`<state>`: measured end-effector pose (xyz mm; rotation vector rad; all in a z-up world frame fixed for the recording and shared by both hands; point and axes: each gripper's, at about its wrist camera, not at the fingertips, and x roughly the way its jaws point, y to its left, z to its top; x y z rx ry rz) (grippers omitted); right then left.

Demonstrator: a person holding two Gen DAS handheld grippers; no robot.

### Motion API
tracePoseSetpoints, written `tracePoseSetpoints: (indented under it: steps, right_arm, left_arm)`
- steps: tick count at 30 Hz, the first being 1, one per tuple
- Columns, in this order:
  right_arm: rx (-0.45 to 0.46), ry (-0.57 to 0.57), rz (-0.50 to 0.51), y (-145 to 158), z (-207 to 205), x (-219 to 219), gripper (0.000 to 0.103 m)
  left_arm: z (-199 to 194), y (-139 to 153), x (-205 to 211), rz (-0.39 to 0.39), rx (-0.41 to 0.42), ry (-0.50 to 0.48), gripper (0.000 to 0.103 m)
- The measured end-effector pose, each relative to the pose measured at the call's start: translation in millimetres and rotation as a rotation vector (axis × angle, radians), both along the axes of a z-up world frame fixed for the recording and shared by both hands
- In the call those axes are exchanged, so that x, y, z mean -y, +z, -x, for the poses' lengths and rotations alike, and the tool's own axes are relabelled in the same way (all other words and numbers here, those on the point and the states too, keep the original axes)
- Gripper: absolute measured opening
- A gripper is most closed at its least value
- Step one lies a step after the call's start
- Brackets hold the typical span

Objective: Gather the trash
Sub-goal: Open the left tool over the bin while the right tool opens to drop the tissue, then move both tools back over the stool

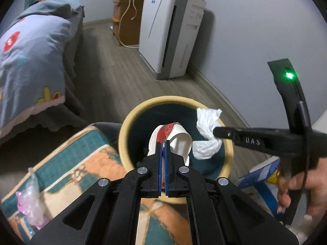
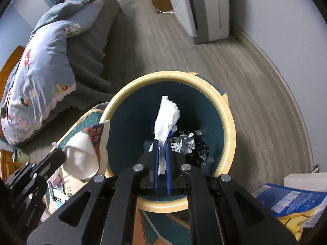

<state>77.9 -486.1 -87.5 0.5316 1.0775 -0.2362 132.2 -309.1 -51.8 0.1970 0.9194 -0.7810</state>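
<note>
From my left wrist, I look down into the trash bin (image 1: 175, 100), its cream rim round and its inside dark teal. My left gripper (image 1: 162, 143) has its fingers pressed nearly together, pinching a crushed paper cup (image 1: 177, 140), white with a red print, which hangs over the bin's near inner wall. Across from it my right gripper (image 1: 214, 131) reaches in sideways, its fingers clamped on a crumpled white tissue (image 1: 206, 122) above the bin's right rim. To do this drop well, I judge I should bring both pieces over the middle of the opening before letting go, since the tissue sits close to the rim and could slide off outside.

From my right wrist, the bin (image 2: 231, 122) fills the centre, and the tissue (image 2: 166, 116) stands up from between my right gripper's (image 2: 162, 143) blue fingers, squarely over the opening. At the bottom of the bin lie crumpled silvery wrappers (image 2: 186, 140) and some dark scraps I cannot make out. My left gripper (image 2: 65, 153) comes in from the lower left with the cup (image 2: 81, 159); here the cup looks to hang at or just outside the left rim, so I would move it further in before releasing. The bin stands on the wooden floor (image 2: 204, 61) beside a patterned mat (image 2: 87, 120).
</note>
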Motion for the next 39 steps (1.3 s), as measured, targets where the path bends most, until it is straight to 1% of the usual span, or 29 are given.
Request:
tracePoseSetpoints:
  steps: [2,4,5,6,7,8,9,10,12,14,15,17,19,23,27,28,31,34,36,39]
  right_arm:
    - [-0.008,-0.015,-0.004,-4,0,4,0.006]
    - [-0.012,-0.032,-0.014,-6,1,8,0.011]
    - [-0.016,-0.041,-0.014,-8,1,9,0.021]
    - [-0.016,-0.046,-0.014,-8,1,10,0.036]
    - [-0.016,-0.055,-0.010,-7,1,10,0.045]
    - [-0.012,-0.059,-0.007,-6,0,10,0.058]
    - [-0.005,-0.060,-0.004,-4,0,9,0.064]
    - [0.003,-0.056,0.002,-1,0,8,0.066]
    - [0.013,-0.047,0.012,3,-1,4,0.086]
    - [0.036,-0.035,0.029,10,-2,-1,0.091]
    - [0.043,-0.029,0.037,12,-2,-3,0.093]
    - [0.055,-0.009,0.056,17,-3,-11,0.097]
    - [0.068,0.021,0.079,23,-5,-22,0.097]
    - [0.097,0.079,0.106,36,-6,-48,0.097]
    - [0.121,0.156,0.139,51,-5,-84,0.097]
    - [0.126,0.174,0.136,54,-5,-93,0.097]
    - [0.136,0.223,0.126,59,-4,-123,0.097]
    - [0.138,0.262,0.117,60,-1,-152,0.097]
    - [0.130,0.286,0.112,57,3,-171,0.097]
    - [0.091,0.320,0.097,45,7,-200,0.097]
  left_arm:
    - [-3,-3,5,-0.013,0.000,-0.006,0.005]
    - [-2,-4,3,-0.020,0.007,-0.002,0.018]
    - [0,-3,0,-0.012,0.008,-0.003,0.021]
    - [1,-2,-3,-0.006,0.010,-0.001,0.031]
    - [1,-1,-6,-0.004,0.013,0.005,0.045]
    - [3,2,-12,0.004,0.018,0.015,0.051]
    - [4,4,-18,0.010,0.021,0.022,0.058]
    - [6,7,-28,0.013,0.025,0.043,0.068]
    - [7,12,-41,0.011,0.031,0.072,0.081]
    - [12,21,-61,0.011,0.048,0.103,0.084]
    - [15,24,-69,0.000,0.062,0.125,0.090]
    - [22,33,-92,-0.017,0.081,0.163,0.091]
    - [28,38,-111,-0.036,0.093,0.187,0.092]
    - [45,52,-162,-0.089,0.147,0.270,0.094]
    - [57,59,-216,-0.095,0.150,0.380,0.096]
    - [59,61,-223,-0.094,0.147,0.396,0.096]
    - [70,60,-255,-0.098,0.144,0.474,0.096]
    - [79,50,-285,-0.096,0.127,0.544,0.096]
    - [80,44,-298,-0.092,0.104,0.570,0.096]
    - [80,37,-312,-0.092,0.089,0.607,0.096]
